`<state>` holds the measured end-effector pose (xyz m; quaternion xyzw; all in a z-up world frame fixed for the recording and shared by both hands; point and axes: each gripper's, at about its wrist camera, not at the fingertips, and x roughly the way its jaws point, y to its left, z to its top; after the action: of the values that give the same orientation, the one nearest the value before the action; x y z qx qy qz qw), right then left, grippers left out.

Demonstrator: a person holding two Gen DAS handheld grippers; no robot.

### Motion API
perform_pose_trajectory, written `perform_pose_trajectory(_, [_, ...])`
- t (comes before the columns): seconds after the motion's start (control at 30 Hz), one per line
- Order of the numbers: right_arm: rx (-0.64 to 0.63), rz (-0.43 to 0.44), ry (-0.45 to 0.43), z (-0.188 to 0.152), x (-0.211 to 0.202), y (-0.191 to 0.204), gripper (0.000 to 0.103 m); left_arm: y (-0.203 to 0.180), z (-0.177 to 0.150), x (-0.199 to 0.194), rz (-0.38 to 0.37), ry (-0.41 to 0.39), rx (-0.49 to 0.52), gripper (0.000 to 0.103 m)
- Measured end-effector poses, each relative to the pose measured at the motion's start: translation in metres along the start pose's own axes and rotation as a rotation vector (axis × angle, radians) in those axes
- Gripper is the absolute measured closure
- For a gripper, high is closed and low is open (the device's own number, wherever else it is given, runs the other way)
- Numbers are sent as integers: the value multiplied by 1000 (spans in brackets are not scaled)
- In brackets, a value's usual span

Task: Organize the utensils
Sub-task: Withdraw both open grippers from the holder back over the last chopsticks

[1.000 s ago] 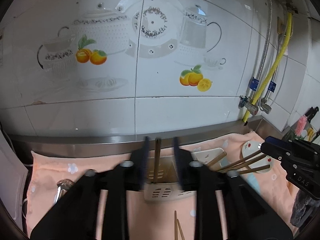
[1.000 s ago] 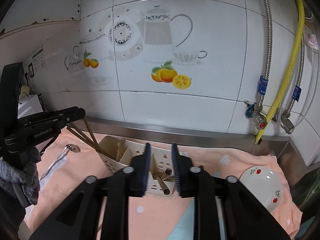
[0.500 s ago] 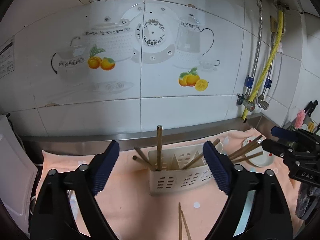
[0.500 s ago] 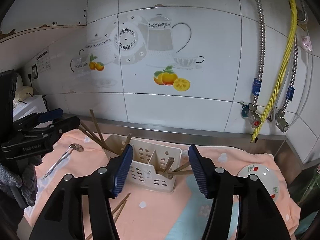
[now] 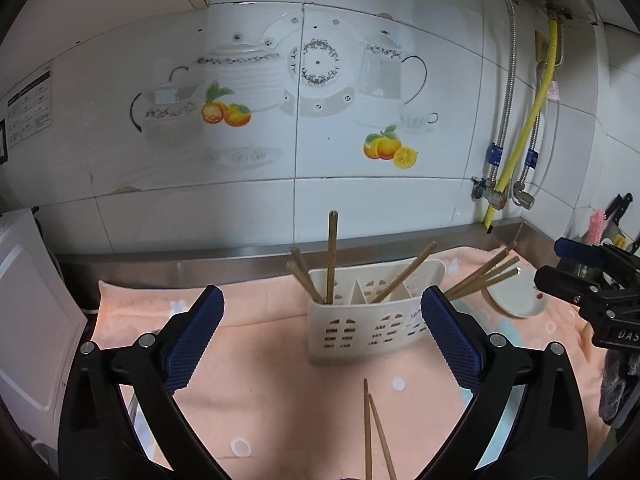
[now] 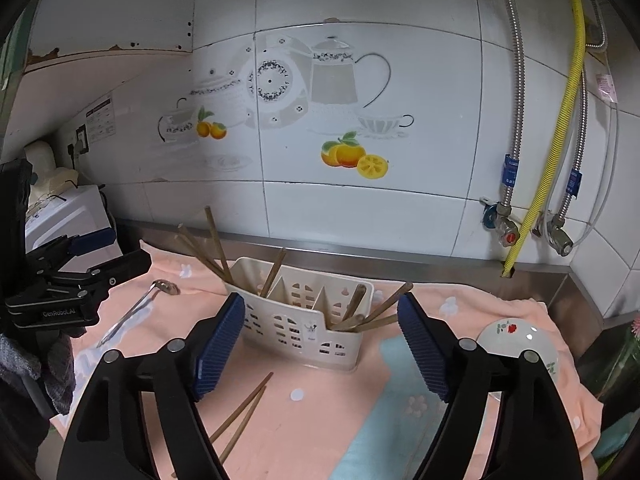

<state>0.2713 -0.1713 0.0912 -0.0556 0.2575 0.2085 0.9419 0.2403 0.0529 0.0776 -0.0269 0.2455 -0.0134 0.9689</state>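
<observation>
Both tools — left tool (image 5: 322,334), right tool (image 6: 320,340) — were spread empty before the caddy (image 6: 304,316); next likely grabbing loose chopsticks (image 6: 240,410) — or spoon (image 6: 138,308).

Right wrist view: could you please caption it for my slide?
Open right gripper faces a cream utensil caddy holding chopsticks; two loose chopsticks lie on the peach towel.

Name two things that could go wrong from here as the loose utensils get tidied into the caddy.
The two loose chopsticks lie flat and close together on the towel, so open jaws may catch only one. The caddy already holds chopsticks leaning outward; a gripper reaching in could knock them or tip it.
</observation>
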Motion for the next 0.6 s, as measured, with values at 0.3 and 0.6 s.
perform_pose_trajectory(0.3, [-10, 8, -3, -16, -13, 10, 22, 12, -17, -15, 4, 0, -29, 5])
perform_pose_trajectory(0.6, [1, 2, -2, -35, -24, 10, 20, 23, -34, -25, 11, 16, -65, 5])
